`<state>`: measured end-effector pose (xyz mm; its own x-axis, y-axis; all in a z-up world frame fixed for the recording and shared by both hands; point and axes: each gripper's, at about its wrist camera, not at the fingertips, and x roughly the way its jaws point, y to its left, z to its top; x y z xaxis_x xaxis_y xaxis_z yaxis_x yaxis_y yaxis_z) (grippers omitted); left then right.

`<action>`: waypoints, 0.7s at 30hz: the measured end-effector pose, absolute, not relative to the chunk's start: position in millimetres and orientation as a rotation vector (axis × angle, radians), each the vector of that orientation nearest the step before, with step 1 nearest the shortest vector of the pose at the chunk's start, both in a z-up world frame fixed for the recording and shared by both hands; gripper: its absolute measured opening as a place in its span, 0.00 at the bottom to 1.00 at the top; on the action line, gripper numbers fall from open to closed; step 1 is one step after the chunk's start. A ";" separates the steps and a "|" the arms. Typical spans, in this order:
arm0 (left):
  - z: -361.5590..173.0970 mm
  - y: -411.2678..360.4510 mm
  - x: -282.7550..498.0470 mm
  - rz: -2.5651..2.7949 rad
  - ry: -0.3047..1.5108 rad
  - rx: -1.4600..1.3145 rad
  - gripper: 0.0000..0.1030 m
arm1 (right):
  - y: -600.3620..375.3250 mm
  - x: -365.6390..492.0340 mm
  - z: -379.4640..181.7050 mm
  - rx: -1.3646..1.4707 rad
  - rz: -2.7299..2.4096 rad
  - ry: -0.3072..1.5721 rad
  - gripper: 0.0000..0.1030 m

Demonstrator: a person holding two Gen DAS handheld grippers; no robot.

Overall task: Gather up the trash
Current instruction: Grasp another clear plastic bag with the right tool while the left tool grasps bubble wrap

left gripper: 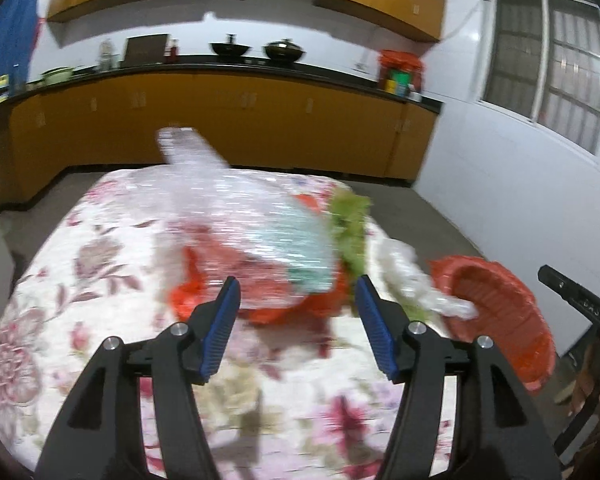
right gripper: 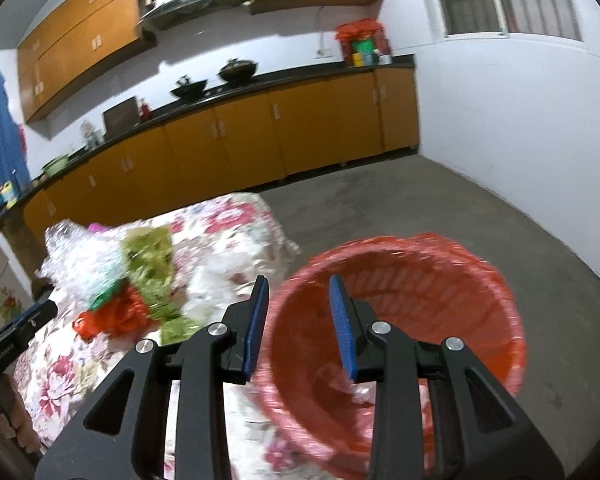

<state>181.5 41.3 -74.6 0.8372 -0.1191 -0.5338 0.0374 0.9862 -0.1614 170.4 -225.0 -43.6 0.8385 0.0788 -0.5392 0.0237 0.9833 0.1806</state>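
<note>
A heap of trash lies on the floral tablecloth (left gripper: pixel 100 280): a clear bubble-wrap bag (left gripper: pixel 240 216), a red plastic scrap (left gripper: pixel 284 304), a green wrapper (left gripper: pixel 350 232) and white plastic (left gripper: pixel 412 276). My left gripper (left gripper: pixel 298 300) is open just in front of the red scrap and bubble wrap, holding nothing. A red basket bin (right gripper: pixel 400 320) stands at the table's right edge. My right gripper (right gripper: pixel 298 300) is open and empty above the bin's near rim. The right view also shows the bubble wrap (right gripper: pixel 84 256), green wrapper (right gripper: pixel 152 264) and red scrap (right gripper: pixel 116 316).
Orange kitchen cabinets (left gripper: pixel 220 120) with a black counter run along the back wall. A white wall (left gripper: pixel 500 184) with a window is to the right. Grey floor (right gripper: pixel 420 208) lies beyond the table. The left gripper's edge (right gripper: pixel 16 332) shows at the right view's left.
</note>
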 end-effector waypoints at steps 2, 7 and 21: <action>-74.2 54.1 180.4 -0.047 0.569 -0.146 0.58 | -209.0 181.1 -48.1 0.166 0.059 0.599 0.32; -73.2 70.9 179.2 0.001 0.565 -0.155 0.59 | -174.3 209.5 -60.0 0.146 0.123 0.660 0.32; -82.1 98.0 181.6 0.049 0.578 -0.178 0.59 | -129.7 278.2 -108.0 0.050 0.156 0.831 0.55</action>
<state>181.6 98.0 -82.1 0.8369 -0.0042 -0.5473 -0.0956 0.9835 -0.1536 278.2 -129.7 -108.0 0.6633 0.1573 -0.7317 -0.1182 0.9874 0.1051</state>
